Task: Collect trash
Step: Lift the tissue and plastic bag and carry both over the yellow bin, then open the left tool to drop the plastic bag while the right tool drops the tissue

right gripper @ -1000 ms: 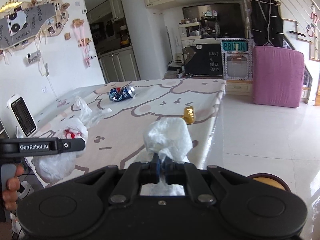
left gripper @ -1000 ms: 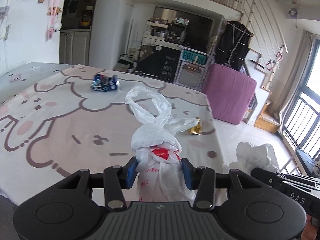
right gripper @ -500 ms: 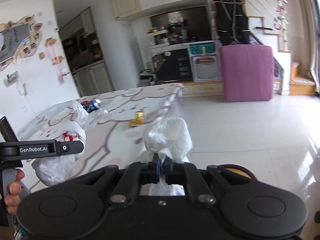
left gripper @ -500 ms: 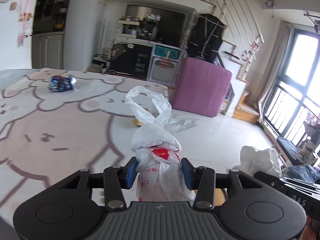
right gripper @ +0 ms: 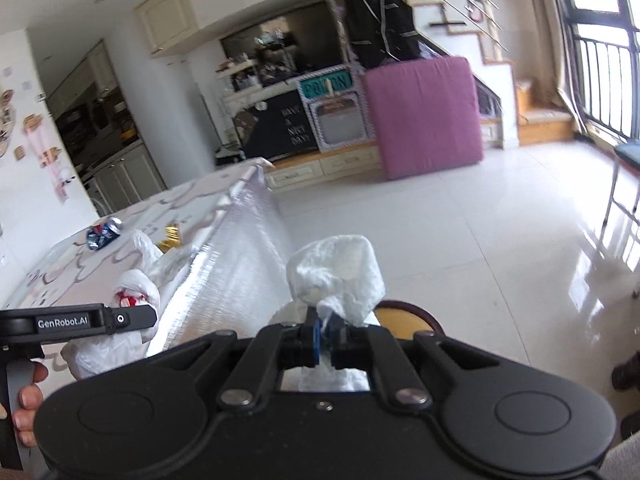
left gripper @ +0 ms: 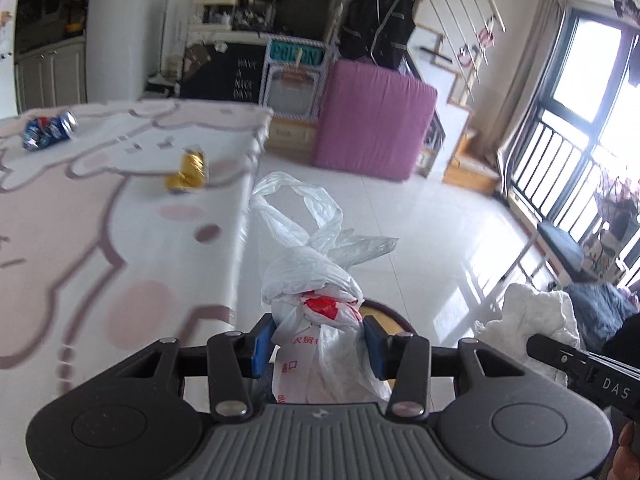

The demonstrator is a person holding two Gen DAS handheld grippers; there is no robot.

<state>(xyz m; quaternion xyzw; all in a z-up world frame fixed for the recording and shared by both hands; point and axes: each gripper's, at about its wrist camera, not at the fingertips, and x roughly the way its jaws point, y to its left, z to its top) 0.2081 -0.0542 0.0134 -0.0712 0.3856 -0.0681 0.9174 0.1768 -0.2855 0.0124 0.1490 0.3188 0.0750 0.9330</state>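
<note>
I saw a glossy white tiled floor (right gripper: 460, 216) catching glare from the barred window (left gripper: 580, 120), right of a purple upright mattress (left gripper: 372, 120) near dark shelving (right gripper: 276, 60).

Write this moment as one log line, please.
left gripper: shut on knotted white plastic bag | right gripper: shut on crumpled white tissue | crushed blue can, crushed gold can: on table

Daylight is pouring in through the tall windows (left gripper: 576, 92) at the right, blowing out the panes and throwing white glare across the glossy floor tiles (right gripper: 500, 240). The far kitchen at the left is sitting dimmer. Motion blur is smearing the patterned tablecloth (left gripper: 80, 216) and far furniture. Fisheye distortion is bending straight lines, and the corners are darkening.
</note>
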